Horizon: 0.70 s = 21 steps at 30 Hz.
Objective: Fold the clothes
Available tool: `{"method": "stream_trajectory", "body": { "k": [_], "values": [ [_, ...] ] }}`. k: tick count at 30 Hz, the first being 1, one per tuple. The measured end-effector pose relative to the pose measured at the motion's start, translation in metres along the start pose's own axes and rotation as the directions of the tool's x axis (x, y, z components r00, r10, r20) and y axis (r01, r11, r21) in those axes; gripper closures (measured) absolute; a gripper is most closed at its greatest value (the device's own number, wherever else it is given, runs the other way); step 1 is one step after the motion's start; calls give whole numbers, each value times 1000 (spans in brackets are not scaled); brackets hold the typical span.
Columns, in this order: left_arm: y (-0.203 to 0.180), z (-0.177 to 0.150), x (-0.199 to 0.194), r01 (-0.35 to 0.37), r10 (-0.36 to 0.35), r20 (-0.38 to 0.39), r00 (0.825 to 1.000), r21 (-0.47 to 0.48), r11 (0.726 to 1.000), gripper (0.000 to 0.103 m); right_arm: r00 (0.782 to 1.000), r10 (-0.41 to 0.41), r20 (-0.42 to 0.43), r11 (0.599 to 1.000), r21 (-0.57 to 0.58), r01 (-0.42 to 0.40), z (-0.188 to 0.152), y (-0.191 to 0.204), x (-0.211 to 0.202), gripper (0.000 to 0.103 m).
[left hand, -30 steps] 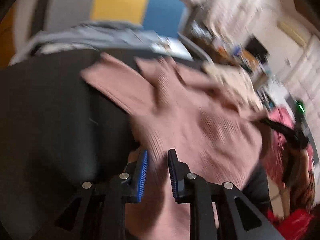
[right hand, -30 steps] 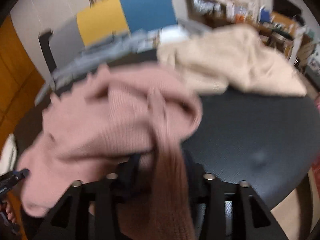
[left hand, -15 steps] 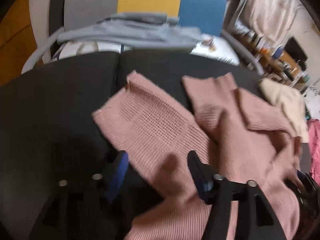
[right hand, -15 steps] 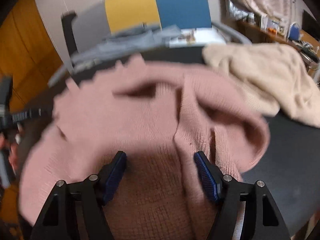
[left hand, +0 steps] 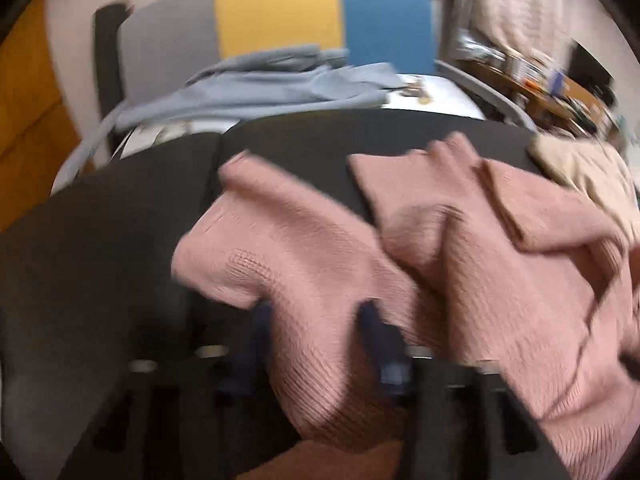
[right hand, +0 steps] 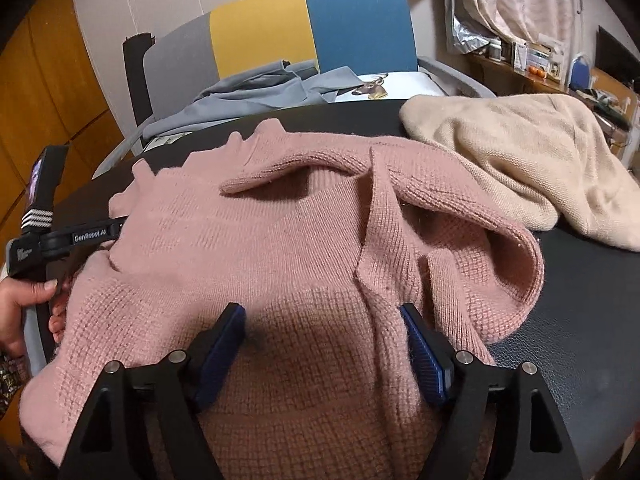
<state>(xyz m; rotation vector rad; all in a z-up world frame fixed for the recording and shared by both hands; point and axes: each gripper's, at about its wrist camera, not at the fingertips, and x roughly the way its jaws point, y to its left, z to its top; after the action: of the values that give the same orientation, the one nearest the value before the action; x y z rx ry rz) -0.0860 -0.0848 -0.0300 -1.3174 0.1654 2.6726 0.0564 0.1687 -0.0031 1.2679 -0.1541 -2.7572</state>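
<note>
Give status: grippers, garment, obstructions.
Left gripper jaws apart over fabric, grip unclear through blur. Right gripper open. Pink sweater rumpled, unfolded on black table. Cream sweater touching its right side.

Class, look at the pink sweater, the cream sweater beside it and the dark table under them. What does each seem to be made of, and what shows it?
Pink sweater: knitted yarn, probably wool or acrylic; a waffle-like stitch grid shows.
Cream sweater: softer, fuzzier knit with finer stitches.
Table: smooth dark top with a dull sheen, maybe leatherette or plastic; unclear.
</note>
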Motion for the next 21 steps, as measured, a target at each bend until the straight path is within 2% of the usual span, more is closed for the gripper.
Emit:
{"method": "stream_trajectory", "body": {
  "k": [3,6,9,16,21],
  "values": [
    [-4,-1,-5,9,-9,-6,1000,-2,1000,91,1000,-16,20,1000,-1,16,3,6,9,25],
    [16,5,-8,85,-87,-12,996,-114,990,92,999,-24,28,1000,-1,24,4,8,11,25],
    [40,6,-20,163,-165,12,986,-230,959,92,999,-32,31,999,3,32,6,12,15,25],
    [69,17,-58,201,-181,102,978,-243,949,92,997,-74,16,997,21,74,12,24,22,25],
    [101,23,-78,180,-136,164,977,-287,941,92,998,-66,21,997,32,65,16,32,11,25]
  ]
}}
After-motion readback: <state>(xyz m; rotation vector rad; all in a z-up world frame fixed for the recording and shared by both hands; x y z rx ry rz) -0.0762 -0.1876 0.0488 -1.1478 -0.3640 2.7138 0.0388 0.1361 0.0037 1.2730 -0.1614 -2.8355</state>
